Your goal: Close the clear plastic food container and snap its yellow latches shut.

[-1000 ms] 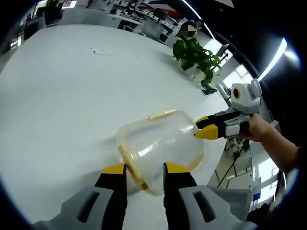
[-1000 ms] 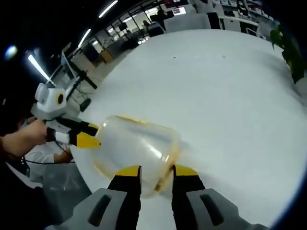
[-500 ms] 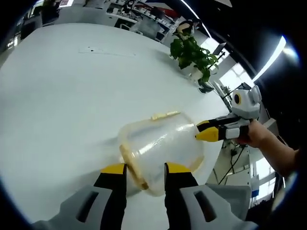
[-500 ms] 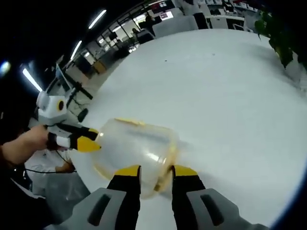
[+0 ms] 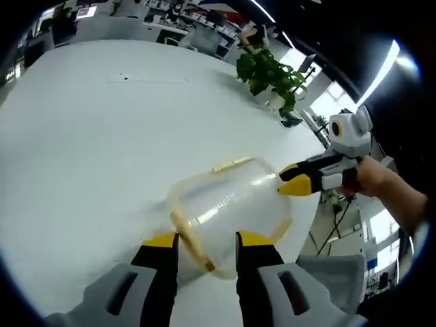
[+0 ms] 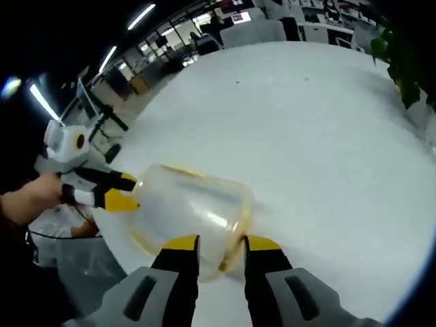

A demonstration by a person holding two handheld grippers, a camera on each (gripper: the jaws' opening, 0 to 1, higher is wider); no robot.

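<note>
Clear plastic food container [image 5: 228, 211] lying near the white table's [image 5: 88, 136] edge, yellow latches [image 5: 231, 163] along its rim. Left gripper [image 5: 202, 244] clamped on one end, jaws astride the rim; right gripper [image 6: 221, 246] clamped likewise on the opposite end. Potted plant [image 5: 272, 75] well apart by the far edge.

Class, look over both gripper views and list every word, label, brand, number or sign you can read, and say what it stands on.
None can be read.
The clear plastic food container with yellow latches shows no lettering.
The white table has faint dark marks, too small to read.
Bright screens in the background are too blurred to read.
</note>
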